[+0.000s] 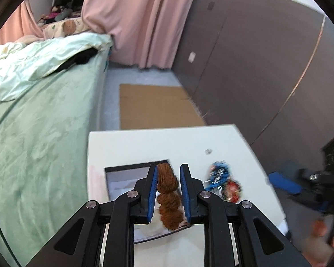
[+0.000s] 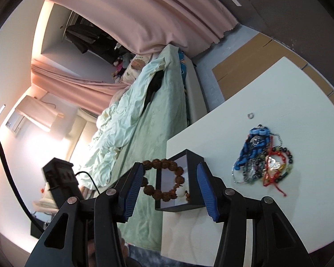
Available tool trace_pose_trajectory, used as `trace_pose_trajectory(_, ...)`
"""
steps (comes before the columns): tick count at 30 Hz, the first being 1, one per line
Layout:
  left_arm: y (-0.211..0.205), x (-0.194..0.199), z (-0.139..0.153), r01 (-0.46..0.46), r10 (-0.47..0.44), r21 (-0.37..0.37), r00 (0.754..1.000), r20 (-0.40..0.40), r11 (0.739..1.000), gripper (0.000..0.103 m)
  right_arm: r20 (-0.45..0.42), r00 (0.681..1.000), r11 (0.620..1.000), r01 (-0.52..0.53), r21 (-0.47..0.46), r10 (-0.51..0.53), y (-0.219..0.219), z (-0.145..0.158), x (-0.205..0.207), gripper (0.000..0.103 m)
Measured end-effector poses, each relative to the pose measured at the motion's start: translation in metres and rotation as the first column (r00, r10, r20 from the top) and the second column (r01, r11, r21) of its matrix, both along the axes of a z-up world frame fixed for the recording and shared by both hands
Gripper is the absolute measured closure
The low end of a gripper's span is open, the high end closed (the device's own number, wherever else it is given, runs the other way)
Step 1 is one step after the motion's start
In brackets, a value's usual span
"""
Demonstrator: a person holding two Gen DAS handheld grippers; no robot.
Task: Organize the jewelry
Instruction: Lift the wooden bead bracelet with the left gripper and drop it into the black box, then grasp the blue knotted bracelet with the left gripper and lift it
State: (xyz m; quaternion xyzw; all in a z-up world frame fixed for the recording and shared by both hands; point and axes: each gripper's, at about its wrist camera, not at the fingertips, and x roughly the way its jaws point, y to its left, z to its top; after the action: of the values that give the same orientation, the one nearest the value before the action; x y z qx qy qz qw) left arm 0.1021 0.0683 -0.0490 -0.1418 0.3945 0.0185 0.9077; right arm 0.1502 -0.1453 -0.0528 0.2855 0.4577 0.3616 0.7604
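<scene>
A brown beaded bracelet [image 1: 168, 197] hangs between my left gripper's [image 1: 168, 169] blue pads, over an open black box [image 1: 122, 178] on the white table [image 1: 167, 142]. The pads stand slightly apart beside the beads; whether they grip them is unclear. In the right wrist view the same bracelet [image 2: 164, 179] hangs over the box [image 2: 184, 178], near the left gripper body [image 2: 60, 178]. My right gripper [image 2: 170, 175] is open and empty, its jaws wide around the box. A pile of colourful bracelets [image 2: 262, 155] lies on the table [image 2: 278, 93]; it also shows in the left wrist view [image 1: 222, 180].
A small silver ring [image 2: 251, 115] lies on the table beyond the pile, also seen in the left wrist view [image 1: 208, 151]. A green bed [image 1: 44, 144] borders the table's left side. Cardboard [image 1: 153, 104] lies on the floor. A dark wardrobe [image 1: 256, 66] stands behind.
</scene>
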Motion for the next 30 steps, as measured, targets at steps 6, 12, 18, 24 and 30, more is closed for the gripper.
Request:
trace_pose_trajectory(6,0.013,0.005,-0.012,-0.039,0.037,-0.042,0.998,-0.054,0.998,0.047,0.008,1.000,1.000,0.024,-0.019,-0.024,-0.023,0.003,0.001,0.052)
trace_pose_trajectory(12,0.004,0.003,-0.002,-0.018,0.018,-0.039,1.000,0.000,0.999,0.040,0.007,0.999,0.997,0.047,-0.059,-0.047,-0.044,0.006,0.003,0.052)
trace_pose_trajectory(18,-0.017,0.007,0.001,0.030,-0.030,-0.029,0.999,0.014,0.999,0.040,-0.011,0.998,0.991,0.059,-0.117,-0.061,-0.061,0.000,0.005,0.052)
trace_pose_trajectory(24,-0.044,0.015,-0.001,0.092,-0.091,-0.011,0.996,0.021,0.996,0.040,-0.078,0.993,0.984,0.075,-0.159,-0.089,-0.074,-0.017,0.011,0.052)
trace_pose_trajectory(30,-0.072,0.026,-0.010,0.163,-0.163,0.018,0.987,-0.004,0.986,0.040,-0.147,0.981,0.981,0.097,-0.169,-0.122,-0.086,-0.031,0.018,0.052)
